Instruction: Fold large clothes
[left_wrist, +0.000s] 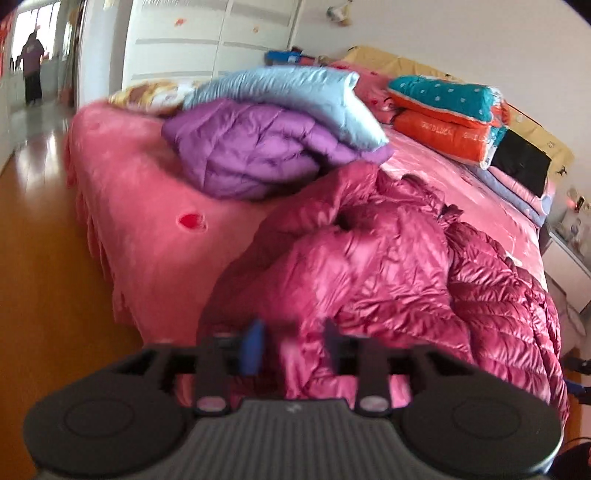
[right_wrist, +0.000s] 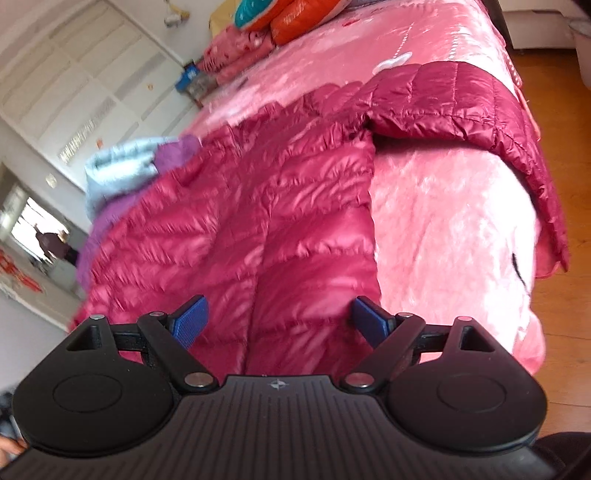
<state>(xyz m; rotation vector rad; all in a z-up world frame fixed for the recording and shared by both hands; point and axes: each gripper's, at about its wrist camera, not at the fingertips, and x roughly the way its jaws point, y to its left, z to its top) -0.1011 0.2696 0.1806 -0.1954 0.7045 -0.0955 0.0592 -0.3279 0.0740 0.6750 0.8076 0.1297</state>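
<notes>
A large magenta quilted down jacket (left_wrist: 388, 266) lies crumpled on the near end of a pink bed (left_wrist: 140, 192). My left gripper (left_wrist: 293, 343) hovers right over the jacket's near edge with its blue pads a narrow gap apart and fabric showing between them; the view is blurred, so a grip cannot be told. In the right wrist view the jacket (right_wrist: 258, 206) spreads over the pink bedspread (right_wrist: 443, 229), one sleeve (right_wrist: 461, 103) stretched toward the bed's edge. My right gripper (right_wrist: 280, 321) is wide open just above the jacket's lower part.
Folded purple (left_wrist: 251, 155) and light blue (left_wrist: 291, 96) down jackets are stacked behind the magenta one. Orange and teal folded bedding (left_wrist: 447, 110) and a black tablet (left_wrist: 521, 162) lie near the headboard. Wooden floor (left_wrist: 40, 280) surrounds the bed. A person (left_wrist: 32, 66) stands far off.
</notes>
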